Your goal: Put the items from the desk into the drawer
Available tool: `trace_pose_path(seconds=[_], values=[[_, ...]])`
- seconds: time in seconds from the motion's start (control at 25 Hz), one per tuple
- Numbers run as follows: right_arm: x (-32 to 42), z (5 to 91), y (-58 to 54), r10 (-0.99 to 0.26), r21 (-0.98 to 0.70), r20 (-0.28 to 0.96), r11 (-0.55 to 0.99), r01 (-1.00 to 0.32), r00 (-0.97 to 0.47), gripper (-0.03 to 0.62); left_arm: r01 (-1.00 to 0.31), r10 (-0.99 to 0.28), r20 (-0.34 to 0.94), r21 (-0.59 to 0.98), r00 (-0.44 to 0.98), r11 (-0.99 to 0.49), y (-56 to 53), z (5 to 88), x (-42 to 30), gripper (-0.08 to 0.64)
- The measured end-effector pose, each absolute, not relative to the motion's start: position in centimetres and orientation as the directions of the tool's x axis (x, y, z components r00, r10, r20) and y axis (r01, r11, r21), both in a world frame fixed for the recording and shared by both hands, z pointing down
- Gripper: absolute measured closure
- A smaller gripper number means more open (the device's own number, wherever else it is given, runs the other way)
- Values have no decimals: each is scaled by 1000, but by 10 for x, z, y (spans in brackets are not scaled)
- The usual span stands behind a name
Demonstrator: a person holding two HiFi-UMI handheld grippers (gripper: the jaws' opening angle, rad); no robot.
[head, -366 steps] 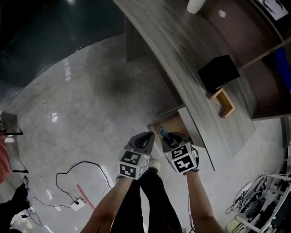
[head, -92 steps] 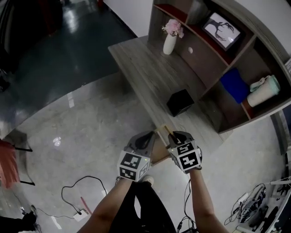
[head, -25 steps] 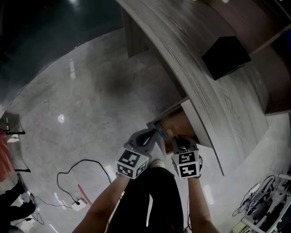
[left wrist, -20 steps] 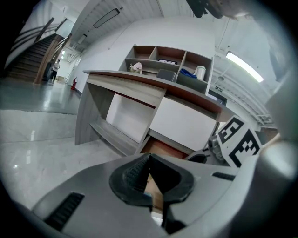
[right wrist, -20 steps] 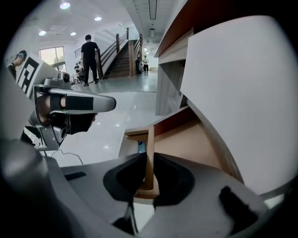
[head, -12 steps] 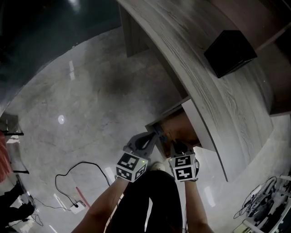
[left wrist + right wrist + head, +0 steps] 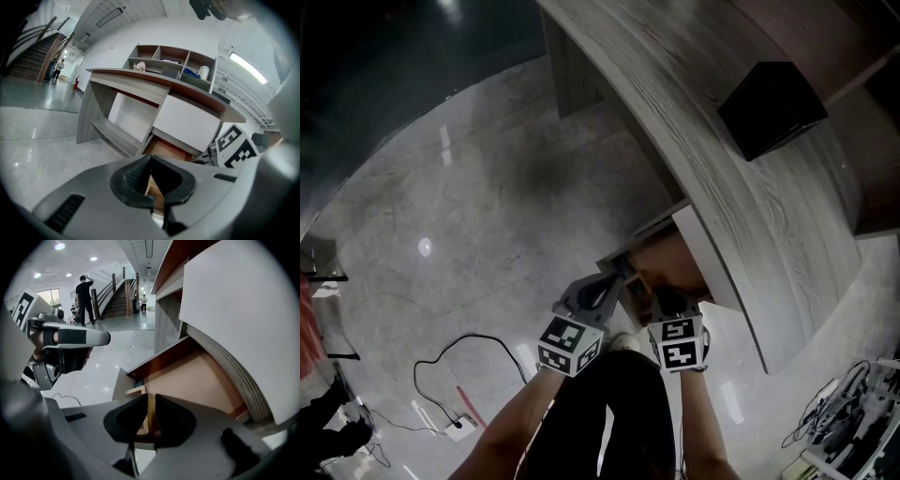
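**Wooden box held over the open drawer**

The polished grey floor (image 7: 487, 206) fills the head view to the left of and below the drawer (image 7: 187, 380). The grey wood-grain desk (image 7: 712, 178) runs directly above the drawer, which stands pulled out from under the desk's top. The drawer's pale brown bottom is bare where it shows.

A black box (image 7: 772, 108) stands on the desk top, well apart from the drawer, up and to the right of it in the head view. A thin dark cable (image 7: 441, 361) lies on the floor, well to the left of the drawer.

The left gripper (image 7: 150, 164) is just beside the left front corner of the drawer. Its claw is clenched, the pads meeting at their tips with nothing between them. I cannot tell whether it touches the drawer.

The right gripper (image 7: 151, 401) points steeply down into the open drawer, near its front end. Its claw is grasping the small wooden box (image 7: 134, 391) by one thin upright wall. The jaws have just been opening a little, but both pads lie against that wall. The small wooden box hangs inside the drawer's opening, close over the bottom. Whether it rests on the bottom I cannot tell.
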State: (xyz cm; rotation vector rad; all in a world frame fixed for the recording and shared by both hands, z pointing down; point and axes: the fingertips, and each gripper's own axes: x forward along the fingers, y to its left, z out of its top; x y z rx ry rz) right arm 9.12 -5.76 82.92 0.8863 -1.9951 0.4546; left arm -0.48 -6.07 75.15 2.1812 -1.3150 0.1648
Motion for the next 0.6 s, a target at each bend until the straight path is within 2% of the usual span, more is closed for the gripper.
trace_pose_path(seconds=[0.28, 0.6], values=[[91, 818, -57, -410, 13, 840, 671, -742, -356, 537, -842, -770, 388, 413, 507, -347, -64, 740, -7, 551], [83, 770, -65, -461, -7, 787, 657, -754, -409, 577, -842, -773, 377, 402, 511, -360, -67, 704, -6, 551]])
